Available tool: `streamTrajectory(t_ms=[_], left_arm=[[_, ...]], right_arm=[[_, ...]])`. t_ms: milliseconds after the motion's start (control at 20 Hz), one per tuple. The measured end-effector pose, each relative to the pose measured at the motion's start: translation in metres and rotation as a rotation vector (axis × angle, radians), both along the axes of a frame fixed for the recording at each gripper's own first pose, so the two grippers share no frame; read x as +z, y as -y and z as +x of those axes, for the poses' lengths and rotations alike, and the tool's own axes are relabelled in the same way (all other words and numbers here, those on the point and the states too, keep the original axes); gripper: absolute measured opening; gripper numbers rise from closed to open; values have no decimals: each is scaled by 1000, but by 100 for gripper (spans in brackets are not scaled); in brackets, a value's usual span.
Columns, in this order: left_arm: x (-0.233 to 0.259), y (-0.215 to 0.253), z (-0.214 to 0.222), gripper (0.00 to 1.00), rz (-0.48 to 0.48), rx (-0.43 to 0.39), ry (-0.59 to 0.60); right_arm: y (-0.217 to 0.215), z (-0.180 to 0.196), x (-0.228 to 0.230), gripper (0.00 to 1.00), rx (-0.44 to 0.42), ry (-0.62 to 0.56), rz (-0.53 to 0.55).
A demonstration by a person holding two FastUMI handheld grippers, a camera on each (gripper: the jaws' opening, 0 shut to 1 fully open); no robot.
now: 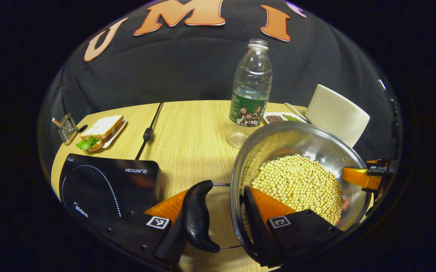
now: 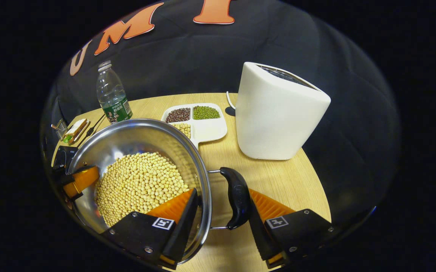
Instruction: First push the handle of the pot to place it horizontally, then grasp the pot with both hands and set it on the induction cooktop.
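Observation:
A steel pot (image 1: 308,139) heaped with soybeans (image 1: 301,185) hangs between both grippers. My left gripper (image 1: 218,192) is shut across its black handle (image 1: 197,215) and rim, one finger outside the handle, the other inside the wall. In the right gripper view my right gripper (image 2: 221,192) clamps the pot (image 2: 134,138) the same way at the opposite handle (image 2: 236,198). Both handles lie level. The black induction cooktop (image 1: 104,185) sits just left of the pot; its corner (image 2: 63,155) peeks out beyond the pot's far rim. The pot's underside is hidden.
A clear water bottle (image 1: 251,94) stands behind the pot. A white appliance (image 2: 278,113) and a divided tray of beans (image 2: 210,130) sit at the right. A sandwich plate (image 1: 102,130), a small metal rack (image 1: 66,128) and a black cable (image 1: 148,132) lie beyond the cooktop.

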State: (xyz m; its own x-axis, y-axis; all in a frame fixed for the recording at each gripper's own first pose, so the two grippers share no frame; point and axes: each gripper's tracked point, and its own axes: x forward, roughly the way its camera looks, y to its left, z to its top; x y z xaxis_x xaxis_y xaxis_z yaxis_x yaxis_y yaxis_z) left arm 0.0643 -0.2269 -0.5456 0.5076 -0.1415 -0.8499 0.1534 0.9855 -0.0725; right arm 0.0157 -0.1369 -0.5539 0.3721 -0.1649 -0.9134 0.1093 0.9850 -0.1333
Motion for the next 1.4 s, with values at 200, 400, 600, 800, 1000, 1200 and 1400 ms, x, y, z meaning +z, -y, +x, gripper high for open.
streamTrajectory(t_ms=[200, 400, 600, 800, 1000, 1200, 1400], left_arm=[[0, 1, 1, 77, -6, 14, 11], [11, 3, -5, 77, -31, 37, 9], [40, -4, -7, 77, -38, 47, 51], [73, -19, -7, 77, -34, 39, 98], [102, -45, -6, 76, -17, 41, 129], [133, -81, -6, 76, -7, 67, 158], [159, -130, -8, 76, 23, 95, 184]], right_arm=[[-1, -2, 6, 72, 12, 18, -32], [-2, -1, 20, 70, 14, 36, -63], [-7, -7, 40, 70, -5, 56, -52], [-20, -9, 71, 69, -2, 98, -58], [-51, -15, 107, 69, 7, 118, -39], [-95, -6, 129, 69, 41, 155, -22], [-136, -1, 155, 67, 74, 180, 28]])
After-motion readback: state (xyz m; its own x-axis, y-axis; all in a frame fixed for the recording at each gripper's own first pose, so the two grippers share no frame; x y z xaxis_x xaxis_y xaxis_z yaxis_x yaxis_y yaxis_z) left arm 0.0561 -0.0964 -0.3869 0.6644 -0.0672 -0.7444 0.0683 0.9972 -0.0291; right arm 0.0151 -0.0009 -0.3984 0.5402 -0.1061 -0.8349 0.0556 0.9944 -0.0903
